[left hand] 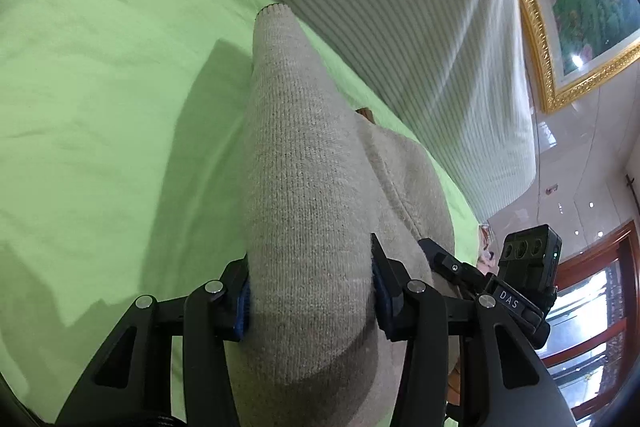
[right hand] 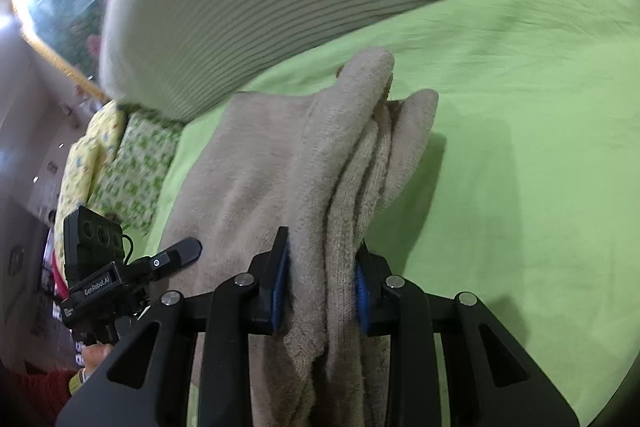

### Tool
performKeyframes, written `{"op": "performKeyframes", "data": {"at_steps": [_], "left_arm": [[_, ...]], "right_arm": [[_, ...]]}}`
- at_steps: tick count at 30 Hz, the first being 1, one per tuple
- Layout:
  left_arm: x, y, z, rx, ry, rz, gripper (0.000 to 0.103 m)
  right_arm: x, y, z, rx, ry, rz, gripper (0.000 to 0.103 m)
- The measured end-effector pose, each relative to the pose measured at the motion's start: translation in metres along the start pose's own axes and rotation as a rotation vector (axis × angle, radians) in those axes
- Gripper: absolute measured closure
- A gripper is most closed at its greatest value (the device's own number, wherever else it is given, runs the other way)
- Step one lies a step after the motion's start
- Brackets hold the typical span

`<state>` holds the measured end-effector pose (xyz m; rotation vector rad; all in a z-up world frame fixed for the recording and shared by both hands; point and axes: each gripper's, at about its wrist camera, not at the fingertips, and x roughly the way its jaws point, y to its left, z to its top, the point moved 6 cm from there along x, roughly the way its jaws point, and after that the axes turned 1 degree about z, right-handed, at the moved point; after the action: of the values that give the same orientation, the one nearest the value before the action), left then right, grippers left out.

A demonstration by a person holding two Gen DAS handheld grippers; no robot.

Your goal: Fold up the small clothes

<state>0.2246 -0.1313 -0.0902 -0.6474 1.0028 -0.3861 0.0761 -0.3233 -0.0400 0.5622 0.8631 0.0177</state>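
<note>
The left gripper [left hand: 312,301] is pinching a thick fold of the beige knitted garment [left hand: 304,163] between its blue pads, jaws about half closed. The right gripper [right hand: 320,283] is squeezing a bunched, layered part of the same garment, jaws narrower. It is hanging above the green sheet [left hand: 100,87]

left gripper [left hand: 310,291]: black, blue pads, silver screws | right gripper [right hand: 322,283]: same

One beige knit garment [left hand: 304,187], two tongs [left hand: 310,301] [right hand: 320,291], one green sheet [left hand: 100,87], one striped cushion [left hand: 380,7], two patterned pillows [right hand: 136,163], one gilt-framed picture [left hand: 560,7].
</note>
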Motion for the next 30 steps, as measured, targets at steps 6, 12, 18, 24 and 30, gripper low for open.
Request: {"op": "performKeyframes", "data": {"at_steps": [6,12,18,24,30], "left_arm": [[-0.076,0.022,-0.008,0.021,-0.065,0.061,0.056],[-0.141,0.05,-0.019,0.045,-0.084,0.139,0.056],[-0.168,0.074,-0.033,0.033,-0.084,0.189,0.056],[-0.162,0.09,-0.045,0.017,-0.062,0.231,0.056],[-0.145,0.089,-0.053,0.021,-0.041,0.254,0.056]], "right_arm": [[0.018,0.061,-0.019,-0.075,0.016,0.083,0.074],[0.037,0.093,-0.044,-0.105,0.054,0.128,0.074],[0.051,0.107,-0.063,-0.117,0.096,0.124,0.074],[0.065,0.114,-0.077,-0.149,0.14,0.09,0.074],[0.077,0.109,-0.088,-0.15,0.171,0.058,0.074]]}}
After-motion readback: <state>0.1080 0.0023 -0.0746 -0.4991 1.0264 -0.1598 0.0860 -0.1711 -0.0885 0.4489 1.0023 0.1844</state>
